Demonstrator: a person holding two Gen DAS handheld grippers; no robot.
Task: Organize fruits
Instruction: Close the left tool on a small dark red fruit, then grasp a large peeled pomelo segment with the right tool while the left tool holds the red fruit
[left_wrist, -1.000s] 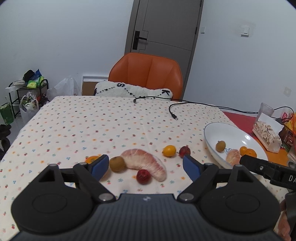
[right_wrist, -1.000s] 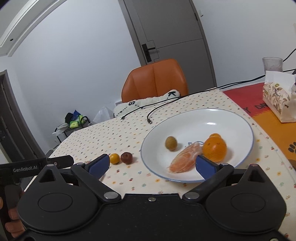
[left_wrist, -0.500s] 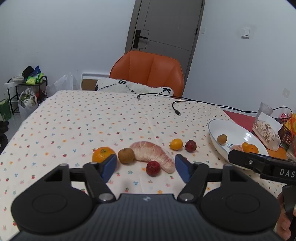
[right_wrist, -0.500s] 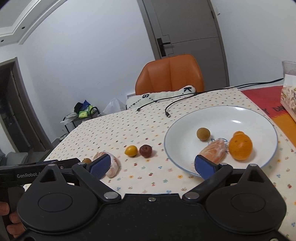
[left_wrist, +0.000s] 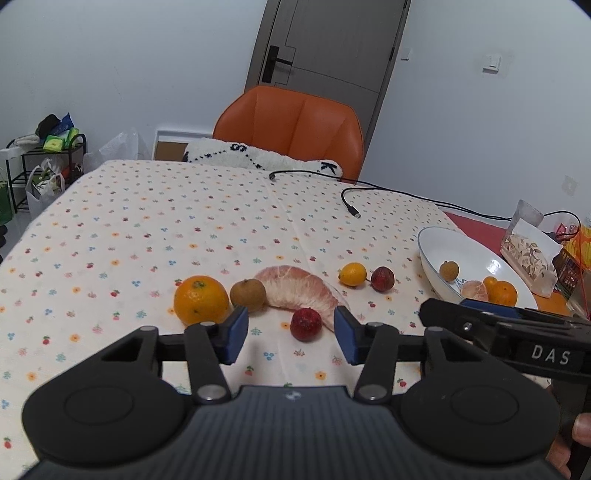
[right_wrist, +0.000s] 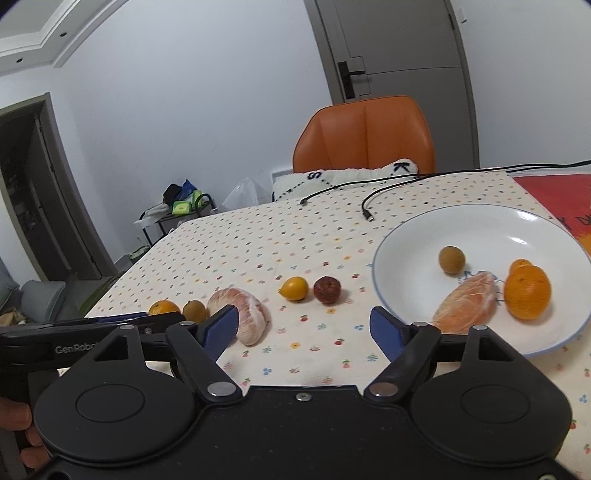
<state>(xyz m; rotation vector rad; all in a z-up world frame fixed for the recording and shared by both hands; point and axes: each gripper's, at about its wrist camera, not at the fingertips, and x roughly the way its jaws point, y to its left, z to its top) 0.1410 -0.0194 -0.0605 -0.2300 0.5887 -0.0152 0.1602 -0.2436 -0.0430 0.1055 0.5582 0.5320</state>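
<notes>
The white plate (right_wrist: 413, 236) sat on the worktop (left_wrist: 184, 221) under a flower-print cloth and already held an orange (right_wrist: 527, 291), a second small orange fruit (right_wrist: 519, 265) half hidden behind it, a peeled citrus segment (right_wrist: 467, 302) and a brown longan-like fruit (right_wrist: 451, 260). Left of the plate, well apart from it, lay a yellow kumquat (left_wrist: 352, 274) and a dark red fruit (left_wrist: 382, 279) just beside each other. Further left of the plate came a pomelo wedge (left_wrist: 295, 288), a small red berry (left_wrist: 306, 324) touching its near edge, a brown round fruit (left_wrist: 248, 294) and a large orange (left_wrist: 201, 300).

The left gripper (left_wrist: 291, 334) hung over the berry with its fingers (left_wrist: 236, 330) fairly narrow; they had just been closing, with the berry between them, though they did not yet press it. The right gripper (right_wrist: 303, 328) hovered beside the plate's left rim, its fingers moderately wide and also just closing, over bare cloth.

Two black cables (right_wrist: 369, 206) trailed behind the plate, an orange chair (left_wrist: 291, 129) with a white cushion (left_wrist: 258, 158) stood at the far edge, and a tissue pack (left_wrist: 528, 258) lay right of the plate. The right gripper's body covered part of the plate's near rim in the left view; the person's hands showed only as fingertips at the frame edges.
</notes>
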